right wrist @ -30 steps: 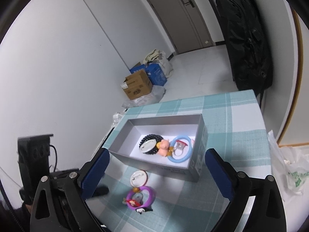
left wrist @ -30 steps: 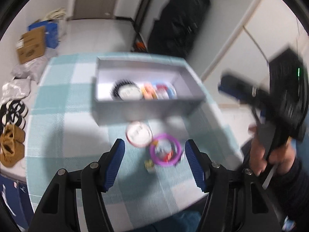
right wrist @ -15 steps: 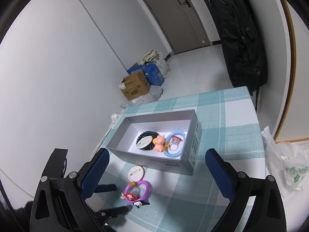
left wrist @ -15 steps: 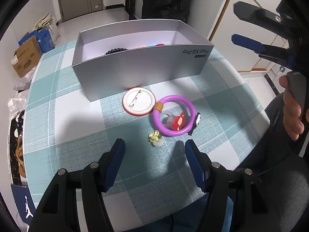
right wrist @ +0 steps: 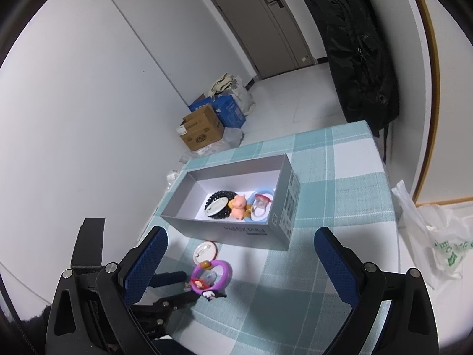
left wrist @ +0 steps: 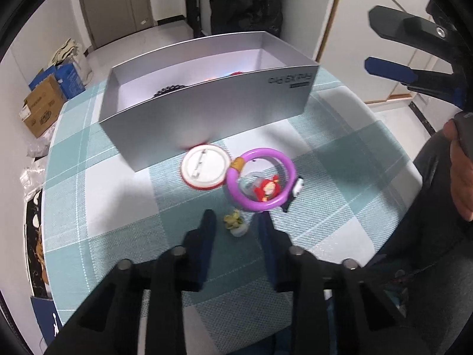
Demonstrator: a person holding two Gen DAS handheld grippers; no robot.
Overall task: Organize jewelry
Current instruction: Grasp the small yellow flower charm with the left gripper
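Blue-padded left tongs (left wrist: 236, 222) have narrowed sharply: half a second ago their jaws stood wide apart above the tabletop, and now they flank the small yellow-green flower charm on a pale base (left wrist: 235, 222), one pad on each side with a slim gap left on both. They are part-closed, not yet pinching; motion blur on the pads suggests the squeeze is under way. From the right wrist view the charm (right wrist: 187, 287) shows only as a speck between the dark fingers.

Just beyond the charm lies the purple plastic ring with a red cartoon figure inside (left wrist: 261, 184), almost touching the right-hand pad, and a small black-and-white figure (left wrist: 292, 193) sits against its far edge. Beside the ring rests the round white pin badge with a red rim (left wrist: 206, 171), close to the front wall of the silver-grey cardboard box (left wrist: 207, 118).

Right tongs (right wrist: 241, 263) hang high above the teal-and-white checked tabletop (left wrist: 340, 177), jaws wide and holding nothing.

Inside the box (right wrist: 189, 222) already lie a black beaded bracelet (right wrist: 217, 204), a pink pig figure (right wrist: 239, 205) and a light-blue ring (right wrist: 261, 204). My reading: the charm is next to go in, with three pieces left after it.
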